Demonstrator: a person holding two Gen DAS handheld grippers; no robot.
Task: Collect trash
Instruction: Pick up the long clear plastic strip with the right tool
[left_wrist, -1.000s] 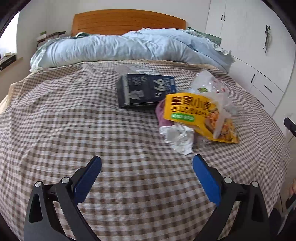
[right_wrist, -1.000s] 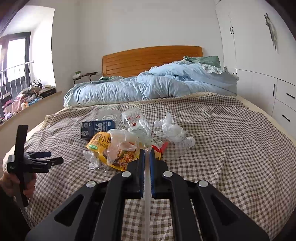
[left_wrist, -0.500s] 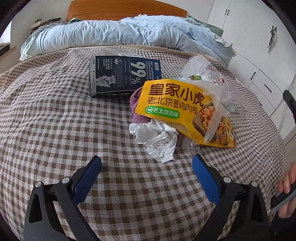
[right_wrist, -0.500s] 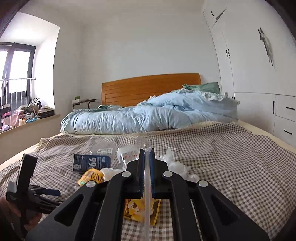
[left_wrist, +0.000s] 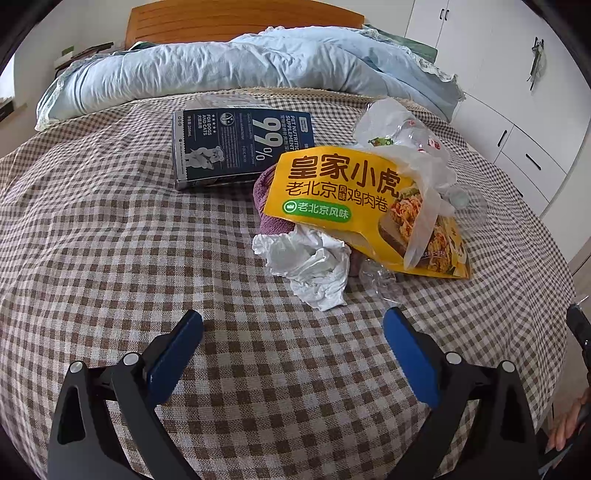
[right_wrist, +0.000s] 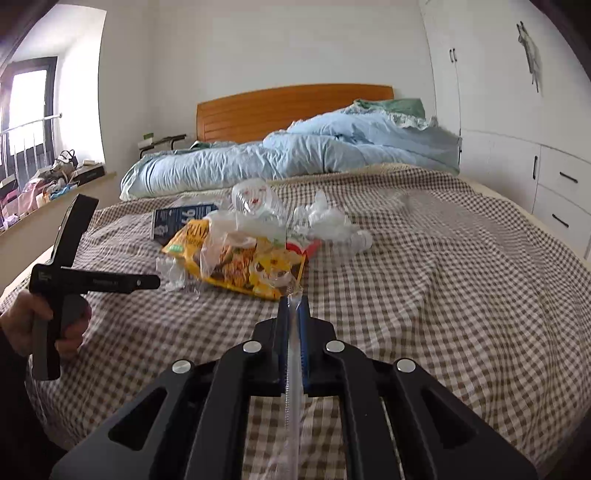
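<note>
A crumpled white tissue (left_wrist: 310, 262) is seen on the checked bed (left_wrist: 110, 258), against a yellow snack bag (left_wrist: 354, 206) and just ahead of the left hand-held gripper (left_wrist: 293, 334), whose jaws are spread wide and empty. A clear plastic strip (right_wrist: 293, 354) is pinched in the closed right hand-held gripper (right_wrist: 293, 301).

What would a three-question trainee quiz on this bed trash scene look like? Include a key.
1. True or false: the left gripper is shut on the crumpled white tissue.
2. The right gripper pinches: A) a thin clear plastic film; B) a metal spoon; C) nothing.
3. Fill in: the yellow printed snack bag lies partly over a crumpled ___ cloth.
Key: 1 false, its jaws stand open, short of the tissue; 2 A; 3 purple.
</note>
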